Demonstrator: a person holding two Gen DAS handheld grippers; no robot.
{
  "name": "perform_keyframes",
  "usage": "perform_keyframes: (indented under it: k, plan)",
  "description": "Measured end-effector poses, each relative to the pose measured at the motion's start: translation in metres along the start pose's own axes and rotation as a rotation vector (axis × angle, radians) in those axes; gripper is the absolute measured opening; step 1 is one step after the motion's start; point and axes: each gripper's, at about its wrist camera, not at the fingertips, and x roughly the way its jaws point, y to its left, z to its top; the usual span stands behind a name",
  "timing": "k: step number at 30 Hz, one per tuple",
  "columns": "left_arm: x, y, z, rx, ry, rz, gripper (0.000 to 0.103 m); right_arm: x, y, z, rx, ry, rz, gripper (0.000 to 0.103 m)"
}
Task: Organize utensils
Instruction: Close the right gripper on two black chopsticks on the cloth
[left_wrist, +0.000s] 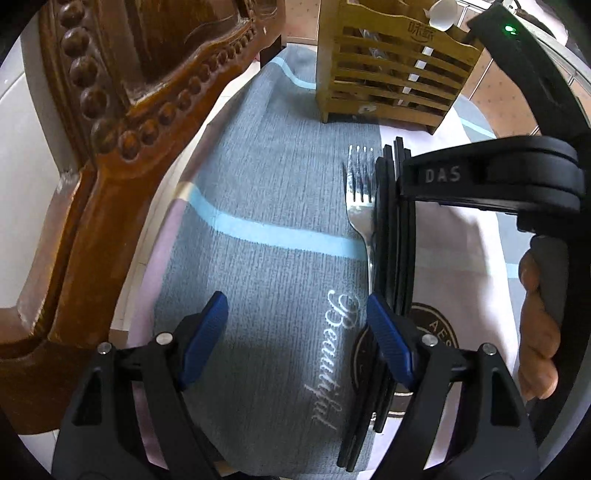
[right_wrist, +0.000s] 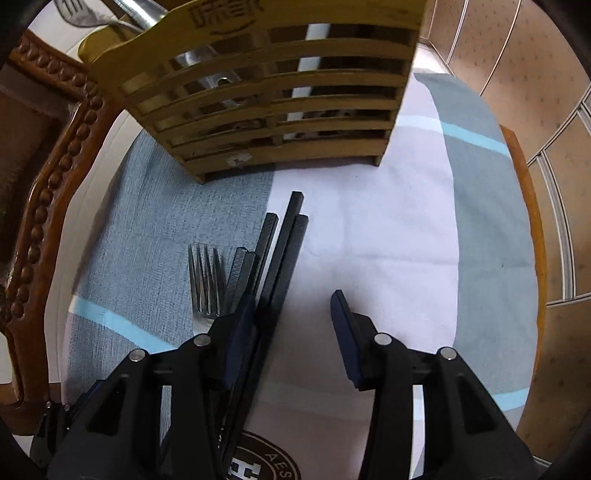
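Several black chopsticks (left_wrist: 395, 236) lie in a bundle on the cloth beside a steel fork (left_wrist: 360, 199). They also show in the right wrist view: chopsticks (right_wrist: 280, 243), fork (right_wrist: 205, 280). A slatted bamboo utensil holder (left_wrist: 391, 70) stands behind them, with utensils inside (right_wrist: 273, 96). My left gripper (left_wrist: 295, 332) is open and empty, its right pad next to the chopsticks. My right gripper (right_wrist: 295, 325) is open, low over the chopsticks, its left finger over them. It shows in the left wrist view (left_wrist: 480, 177) reaching in from the right.
A grey, white and pale blue cloth (left_wrist: 266, 192) covers the round table. A carved wooden chair back (left_wrist: 122, 110) stands close at the left. The table's wooden edge (right_wrist: 532, 229) and a tiled floor lie at the right.
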Motion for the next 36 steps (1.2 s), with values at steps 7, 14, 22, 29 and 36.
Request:
perform_keyframes:
  k: [7, 14, 22, 29, 36]
  plan:
    - [-0.005, 0.003, 0.0, -0.002, 0.001, -0.012, 0.078, 0.004, 0.005, 0.005, 0.001, 0.038, 0.016, 0.041]
    - [-0.007, 0.005, 0.003, -0.004, -0.002, -0.02, 0.078, 0.004, 0.024, -0.002, -0.098, 0.056, -0.036, 0.019]
    - [-0.005, 0.004, 0.006, -0.007, 0.008, -0.039, 0.078, -0.003, -0.012, -0.019, -0.113, 0.082, -0.025, 0.014]
    - [0.01, -0.01, 0.048, -0.033, 0.008, -0.081, 0.078, -0.013, -0.047, -0.043, -0.1, 0.073, -0.03, 0.014]
    - [0.031, -0.029, 0.093, -0.06, 0.021, -0.049, 0.078, -0.037, -0.084, -0.062, -0.08, 0.036, 0.006, 0.015]
